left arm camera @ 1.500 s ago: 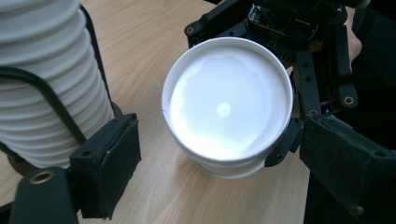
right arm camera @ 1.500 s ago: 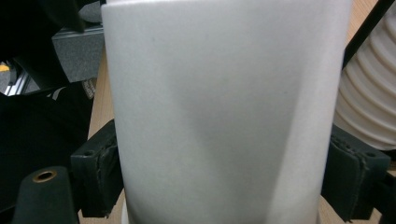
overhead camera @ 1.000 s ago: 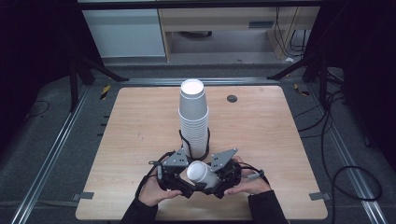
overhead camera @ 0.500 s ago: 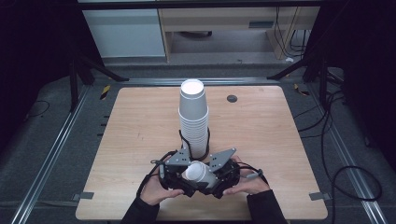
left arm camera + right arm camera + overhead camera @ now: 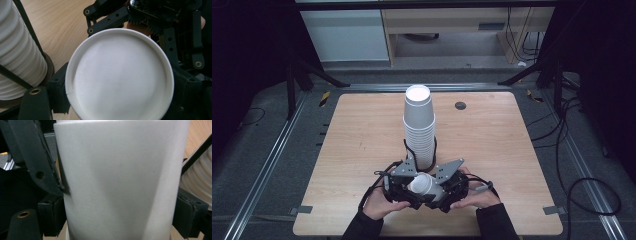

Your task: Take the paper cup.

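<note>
A single white paper cup (image 5: pixel 424 186) lies tilted between my two grippers near the table's front edge. My left gripper (image 5: pixel 406 186) faces the cup's round end (image 5: pixel 120 75), with its jaws pressed against either side. My right gripper (image 5: pixel 443 192) is shut across the cup's side wall (image 5: pixel 120 182), a pad against each flank. Just behind them stands a tall stack of white cups (image 5: pixel 418 125) inside a black wire holder. In the left gripper view the stack (image 5: pixel 17 50) is at the left edge, and in the right gripper view the stack (image 5: pixel 200 177) is at the right edge.
The wooden table (image 5: pixel 512 140) carries a small black disc (image 5: pixel 460 105) at the back right. Metal rails and cables run along both sides on the floor. A cabinet stands beyond the far edge.
The cup has tipped slightly between the grippers, so more of its side shows now. Both hands stay in the same place.
</note>
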A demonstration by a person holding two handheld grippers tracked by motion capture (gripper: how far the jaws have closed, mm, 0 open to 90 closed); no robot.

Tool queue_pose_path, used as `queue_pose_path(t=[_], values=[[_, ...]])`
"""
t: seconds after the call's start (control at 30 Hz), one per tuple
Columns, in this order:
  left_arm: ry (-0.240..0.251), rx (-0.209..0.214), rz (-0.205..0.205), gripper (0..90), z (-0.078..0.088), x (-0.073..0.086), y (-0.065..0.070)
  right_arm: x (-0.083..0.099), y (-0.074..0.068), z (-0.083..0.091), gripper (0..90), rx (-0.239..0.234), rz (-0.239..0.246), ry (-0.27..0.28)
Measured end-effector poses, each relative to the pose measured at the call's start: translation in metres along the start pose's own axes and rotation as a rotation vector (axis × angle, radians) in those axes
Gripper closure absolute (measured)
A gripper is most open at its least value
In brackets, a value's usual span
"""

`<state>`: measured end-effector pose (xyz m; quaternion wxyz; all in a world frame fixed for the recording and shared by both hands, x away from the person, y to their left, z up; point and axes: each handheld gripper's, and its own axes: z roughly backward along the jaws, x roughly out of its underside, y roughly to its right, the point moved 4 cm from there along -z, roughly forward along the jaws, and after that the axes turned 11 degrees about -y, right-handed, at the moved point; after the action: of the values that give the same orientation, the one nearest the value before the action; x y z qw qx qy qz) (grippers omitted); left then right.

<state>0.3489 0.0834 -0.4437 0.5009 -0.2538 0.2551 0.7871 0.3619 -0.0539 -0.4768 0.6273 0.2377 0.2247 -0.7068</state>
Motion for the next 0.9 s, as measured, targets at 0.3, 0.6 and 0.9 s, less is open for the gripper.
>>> queue_pose_path(t=[0.3, 0.6, 0.9], values=[[0.002, 0.011, -0.001, 21.2, 0.0010, 0.0009, -0.0009, -0.0001, 0.0001, -0.0021, 13.7, -0.005, -0.005, -0.006], [0.031, -0.005, -0.019, 21.4, 0.0083, -0.0006, 0.0012, -0.0030, 0.0003, 0.0043, 11.7, 0.003, -0.026, 0.030], [0.018, -0.020, -0.023, 21.6, 0.0091, 0.0001, 0.0001, -0.0036, 0.0010, 0.0075, 10.2, 0.009, -0.038, 0.039]])
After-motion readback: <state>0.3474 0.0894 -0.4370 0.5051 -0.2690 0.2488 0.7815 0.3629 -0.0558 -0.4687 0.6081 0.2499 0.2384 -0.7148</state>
